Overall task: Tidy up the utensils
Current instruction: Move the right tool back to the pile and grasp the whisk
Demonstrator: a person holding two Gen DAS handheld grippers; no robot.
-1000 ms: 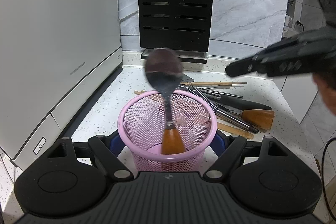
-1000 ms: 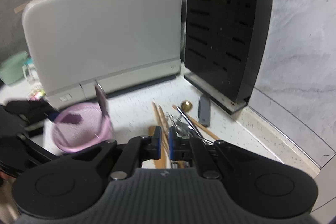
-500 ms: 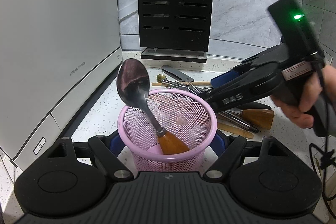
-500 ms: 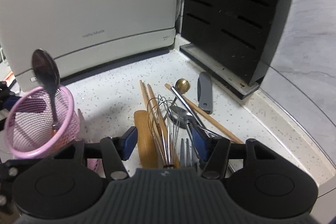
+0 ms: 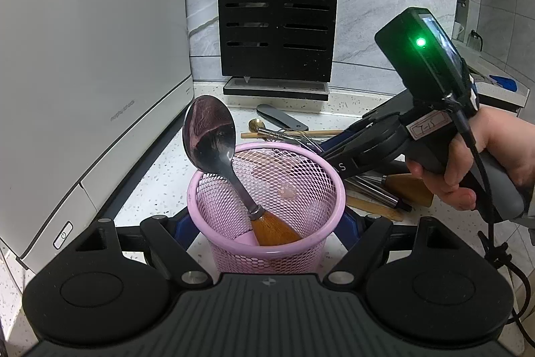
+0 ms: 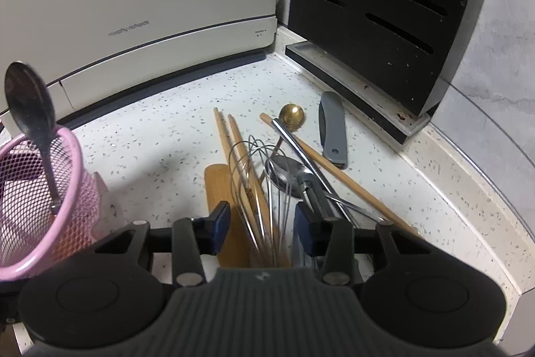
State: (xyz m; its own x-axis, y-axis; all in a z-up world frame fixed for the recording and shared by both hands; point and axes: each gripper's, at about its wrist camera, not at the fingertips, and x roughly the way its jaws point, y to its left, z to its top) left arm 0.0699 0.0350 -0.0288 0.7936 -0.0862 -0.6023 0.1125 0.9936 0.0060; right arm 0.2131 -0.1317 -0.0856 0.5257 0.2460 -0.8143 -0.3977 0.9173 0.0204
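Speckled white counter [image 6: 174, 153] w/ white appliance [image 5: 83, 62] at upper left. Left gripper [image 5: 265, 223] is clamped on pink mesh basket [image 5: 267, 250], spoon [image 5: 214, 143] inside. Centre-right: utensil pile, whisk [image 6: 257, 176] between closing fingers of right gripper [image 6: 262, 223], not yet pressed.

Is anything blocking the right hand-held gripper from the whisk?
Nothing visible does: the right hand-held gripper, jaws closing, already straddles the whisk wires. Chopsticks lie under them and may get pinched too.
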